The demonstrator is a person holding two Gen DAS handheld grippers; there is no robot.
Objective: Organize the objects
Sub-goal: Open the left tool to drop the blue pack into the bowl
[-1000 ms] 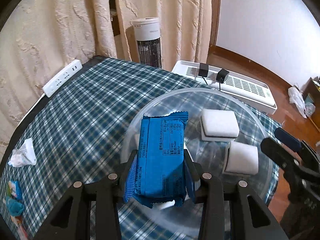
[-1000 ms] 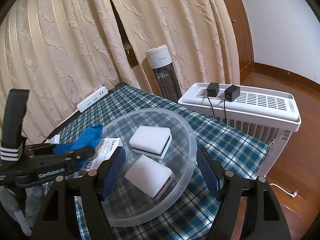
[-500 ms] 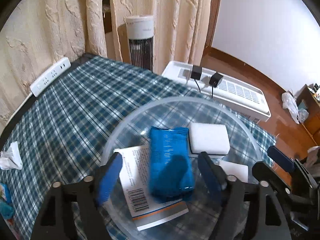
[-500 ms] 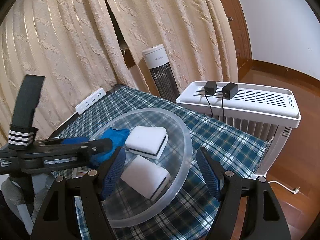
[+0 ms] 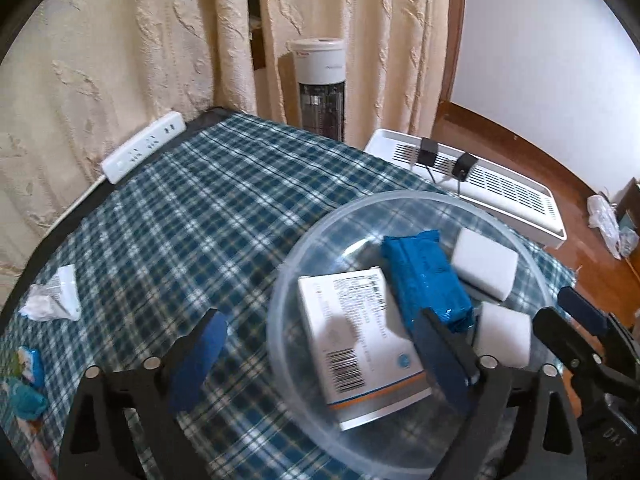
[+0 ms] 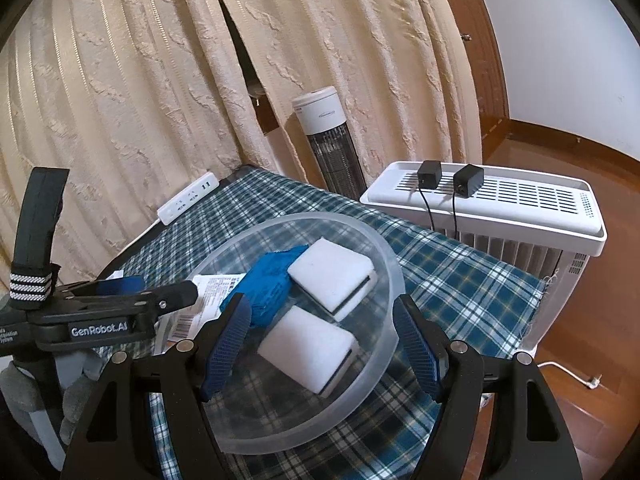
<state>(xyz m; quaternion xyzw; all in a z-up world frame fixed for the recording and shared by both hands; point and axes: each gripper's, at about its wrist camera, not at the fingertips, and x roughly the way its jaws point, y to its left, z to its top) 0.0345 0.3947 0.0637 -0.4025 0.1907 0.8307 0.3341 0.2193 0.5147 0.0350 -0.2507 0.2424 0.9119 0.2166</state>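
Observation:
A clear plastic bowl (image 5: 288, 280) (image 6: 384, 332) stands on the plaid tablecloth. In it lie a white barcoded box (image 5: 352, 336), a blue packet (image 5: 424, 284) (image 6: 268, 280) leaning on the box, and two white sponges (image 5: 484, 264) (image 6: 332, 272). My left gripper (image 5: 320, 356) (image 6: 160, 286) hovers over the bowl's near left rim. Its jaws are opening and its pads touch nothing. My right gripper (image 6: 322, 344) (image 5: 568, 312) stands open over the bowl's near side, above the nearer sponge (image 6: 304, 348), with no grip on anything.
A white power strip (image 5: 140, 152) lies at the table's far left edge. A crumpled white wrapper (image 5: 52, 296) and small colourful packets (image 5: 24, 380) sit at the left. Beyond the table stand a tower heater (image 5: 320, 88) and a white appliance (image 5: 480, 192) bearing two black adapters.
My left gripper opened and let go of the blue packet, which dropped into the bowl against the white box. The left gripper shifted slightly left. The right gripper kept still.

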